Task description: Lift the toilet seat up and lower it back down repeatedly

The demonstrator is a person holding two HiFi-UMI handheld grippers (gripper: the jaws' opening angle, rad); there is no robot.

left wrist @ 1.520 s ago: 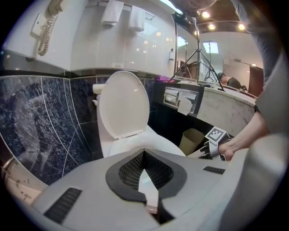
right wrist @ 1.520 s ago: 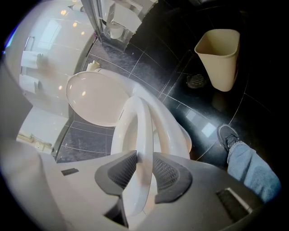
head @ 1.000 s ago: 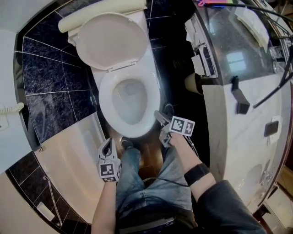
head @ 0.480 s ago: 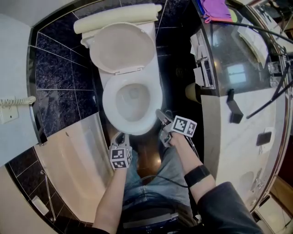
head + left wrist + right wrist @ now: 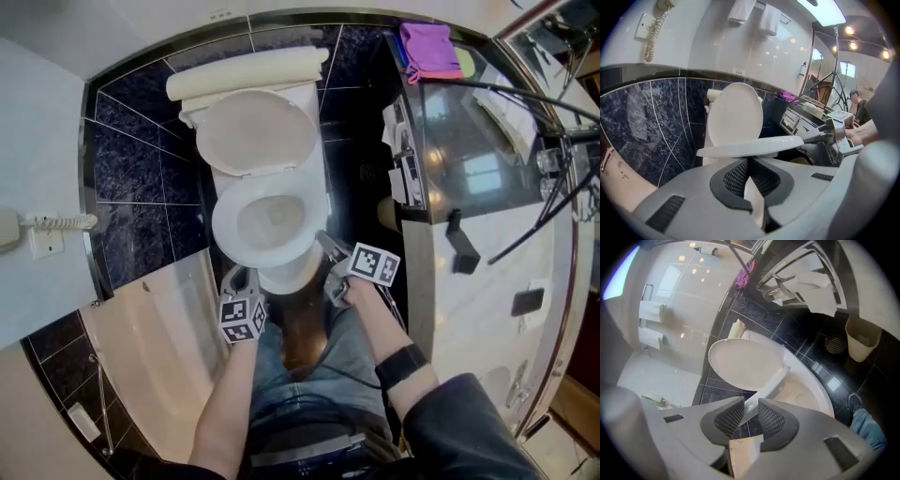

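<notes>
Nearest of all, the person's jeans (image 5: 314, 361) fill the bottom of the head view, a forearm reaching forward on each side. On the near left, the left gripper (image 5: 748, 162) has its jaws pressed together with nothing between them, and it hangs just off the near-left front of the bowl (image 5: 808, 394), apart from the seat. Over on the right, the right gripper (image 5: 751, 412) is the busy one: its jaws have just been closing, the rim of the toilet seat (image 5: 740, 148) sits between the two mesh pads, and they are clamped on it at the seat's near-right edge. And the seat is up off the bowl, caught part-way, lying close to level in the left gripper view with its right side a touch higher and a gap showing beneath it in the right gripper view. Beyond it the lid (image 5: 255, 131) stands raised, leaning back against the tank (image 5: 248, 73). To the near left lies the pale bathtub (image 5: 155, 342), with a wall phone (image 5: 37, 230) above it; dark marbled tiles (image 5: 141, 155) line the far wall. On the right, a waste bin (image 5: 862, 338) stands on the dark floor under the counter (image 5: 469, 178), and at the counter's far end lies a purple cloth (image 5: 429, 47).
</notes>
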